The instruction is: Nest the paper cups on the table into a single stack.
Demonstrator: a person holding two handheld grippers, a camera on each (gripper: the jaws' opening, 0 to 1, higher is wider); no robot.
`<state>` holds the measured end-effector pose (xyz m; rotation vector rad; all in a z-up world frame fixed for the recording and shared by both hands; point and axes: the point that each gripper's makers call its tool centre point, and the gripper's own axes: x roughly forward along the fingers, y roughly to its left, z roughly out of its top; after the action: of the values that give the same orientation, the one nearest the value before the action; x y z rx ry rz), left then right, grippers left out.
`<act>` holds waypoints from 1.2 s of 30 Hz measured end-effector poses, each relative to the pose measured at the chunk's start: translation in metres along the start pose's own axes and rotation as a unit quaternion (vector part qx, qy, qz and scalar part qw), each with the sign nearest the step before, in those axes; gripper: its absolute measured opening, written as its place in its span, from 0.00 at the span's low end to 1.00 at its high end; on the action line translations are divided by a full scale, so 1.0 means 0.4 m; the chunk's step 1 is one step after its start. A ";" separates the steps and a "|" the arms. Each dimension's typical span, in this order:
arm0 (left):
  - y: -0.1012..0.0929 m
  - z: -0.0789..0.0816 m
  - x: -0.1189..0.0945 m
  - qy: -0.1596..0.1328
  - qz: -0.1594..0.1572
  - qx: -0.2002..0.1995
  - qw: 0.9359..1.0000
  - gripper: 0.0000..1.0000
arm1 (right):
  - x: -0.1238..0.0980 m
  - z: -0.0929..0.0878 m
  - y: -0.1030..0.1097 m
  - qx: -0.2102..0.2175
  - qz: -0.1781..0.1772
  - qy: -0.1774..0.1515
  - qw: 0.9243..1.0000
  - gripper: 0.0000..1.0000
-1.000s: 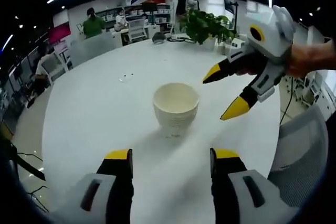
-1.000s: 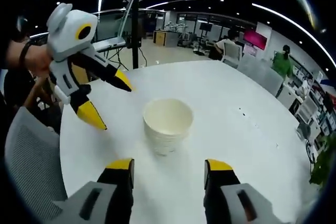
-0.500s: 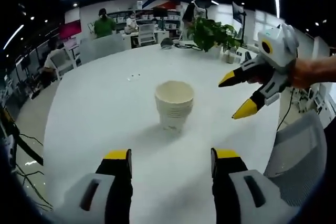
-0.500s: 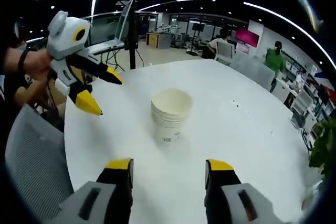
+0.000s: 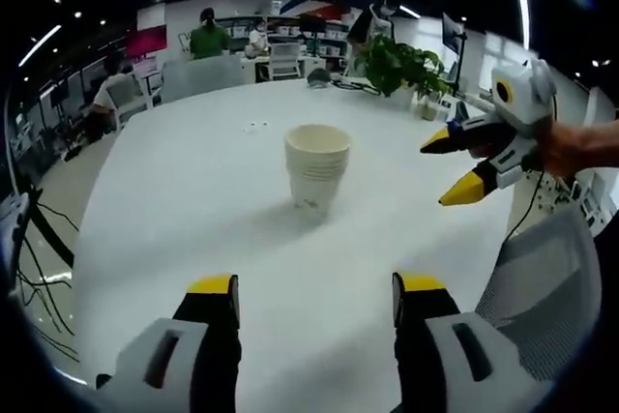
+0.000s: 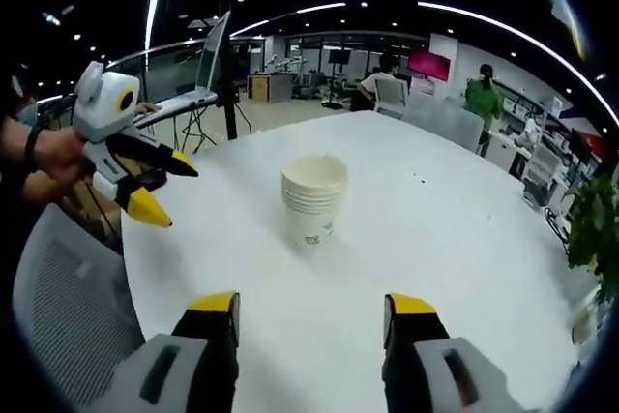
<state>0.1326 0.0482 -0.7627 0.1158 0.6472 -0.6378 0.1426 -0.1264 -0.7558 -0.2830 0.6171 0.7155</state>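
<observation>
A single stack of nested white paper cups (image 5: 316, 169) stands upright near the middle of the round white table (image 5: 174, 229); the same stack (image 6: 313, 199) appears in the right gripper view. My left gripper (image 5: 311, 294) is open and empty, well short of the stack. My right gripper (image 6: 311, 311) is open and empty too, also back from the cups. The right gripper (image 5: 460, 163) enters the left gripper view from the right, held by a hand over the table edge, jaws apart. The left gripper (image 6: 160, 187) shows at the left of the right gripper view, jaws apart.
A grey mesh chair (image 5: 542, 278) stands at the table's edge; its back (image 6: 68, 307) is also in the right gripper view. A potted plant (image 5: 397, 60) sits at the far side of the table. People sit at desks in the background.
Both grippers have drawn back and away from the cup stack, which looks smaller and farther now. The stack itself has not moved.
</observation>
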 end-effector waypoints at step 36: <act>-0.030 -0.033 -0.035 -0.027 0.037 -0.016 0.999 0.71 | -0.065 -0.082 0.046 0.154 -0.034 -0.074 0.985 0.66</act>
<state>0.1100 0.0498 -0.7636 0.0930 0.5981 -0.5579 0.1007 -0.1413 -0.7663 0.0347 0.5642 0.5613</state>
